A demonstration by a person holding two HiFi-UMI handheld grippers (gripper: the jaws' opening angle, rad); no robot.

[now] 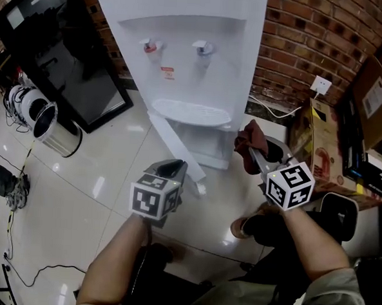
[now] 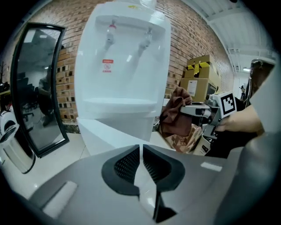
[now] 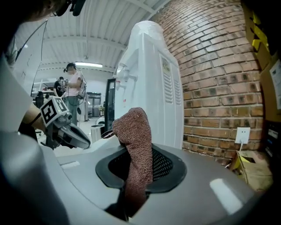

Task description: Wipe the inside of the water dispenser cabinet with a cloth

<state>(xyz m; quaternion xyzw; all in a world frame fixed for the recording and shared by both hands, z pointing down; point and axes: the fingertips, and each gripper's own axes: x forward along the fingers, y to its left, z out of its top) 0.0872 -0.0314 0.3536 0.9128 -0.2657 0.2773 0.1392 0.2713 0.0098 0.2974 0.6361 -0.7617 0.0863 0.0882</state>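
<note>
The white water dispenser [image 1: 184, 51] stands against the brick wall. Its lower cabinet door [image 1: 175, 144] hangs swung open toward me. My right gripper [image 1: 252, 152] hovers at the dispenser's right side, shut on a brown cloth [image 1: 250, 140] that sticks up from its jaws. In the right gripper view the cloth [image 3: 134, 132] fills the gap between the pads. The left gripper [image 1: 175, 167] is in front of the open door, jaws shut with nothing between them [image 2: 141, 154]. From the left gripper view the dispenser [image 2: 123, 79] is straight ahead and the cloth [image 2: 173, 116] lies to its right.
A black-framed glass panel [image 1: 62, 50] leans to the dispenser's left, with a metal bin [image 1: 53, 130] beside it. Cardboard boxes [image 1: 320, 143] and a wall socket [image 1: 321, 84] are to the right. Cables [image 1: 16, 273] trail on the tiled floor. A person [image 3: 72, 88] stands far off.
</note>
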